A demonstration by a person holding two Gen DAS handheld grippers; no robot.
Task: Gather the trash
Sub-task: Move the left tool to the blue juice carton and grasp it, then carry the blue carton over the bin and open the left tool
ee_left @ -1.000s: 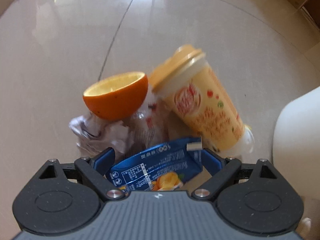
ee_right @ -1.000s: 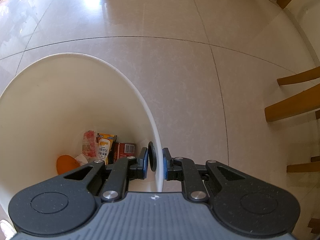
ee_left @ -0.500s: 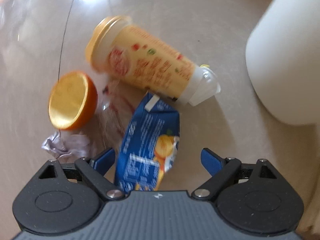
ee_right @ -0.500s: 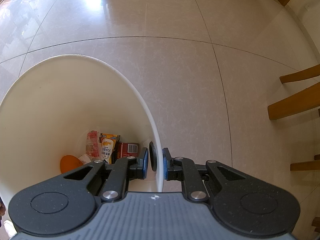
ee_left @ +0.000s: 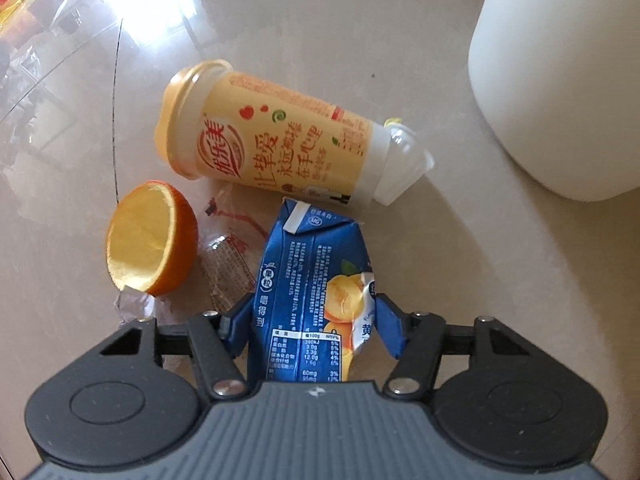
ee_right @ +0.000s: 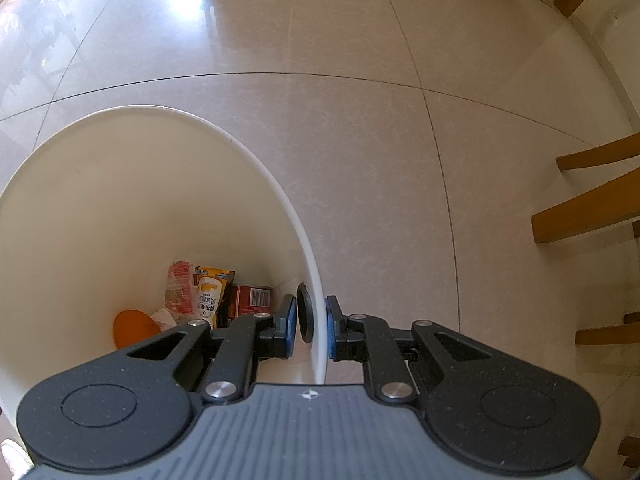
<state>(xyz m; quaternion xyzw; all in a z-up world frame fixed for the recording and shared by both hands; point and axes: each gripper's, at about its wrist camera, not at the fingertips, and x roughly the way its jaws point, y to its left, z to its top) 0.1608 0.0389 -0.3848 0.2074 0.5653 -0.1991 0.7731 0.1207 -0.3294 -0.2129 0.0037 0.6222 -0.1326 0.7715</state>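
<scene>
glossy beige floor tiles (ee_right: 360, 152) run across the room, thin dark grout lines curving between them. bright window glare (ee_left: 132, 4) washes over the far tiles. wooden chair legs (ee_right: 588, 216) stand at the right edge, near a pale wall.

- Bright daylight, shining from far left in both views.
- Big white glare on the shiny floor (ee_left: 132, 12), also far left (ee_right: 188, 12).
- Soft shadows under the yellow cup (ee_left: 272, 136).
- Sharp in the middle; bent and dark at the corners.
</scene>
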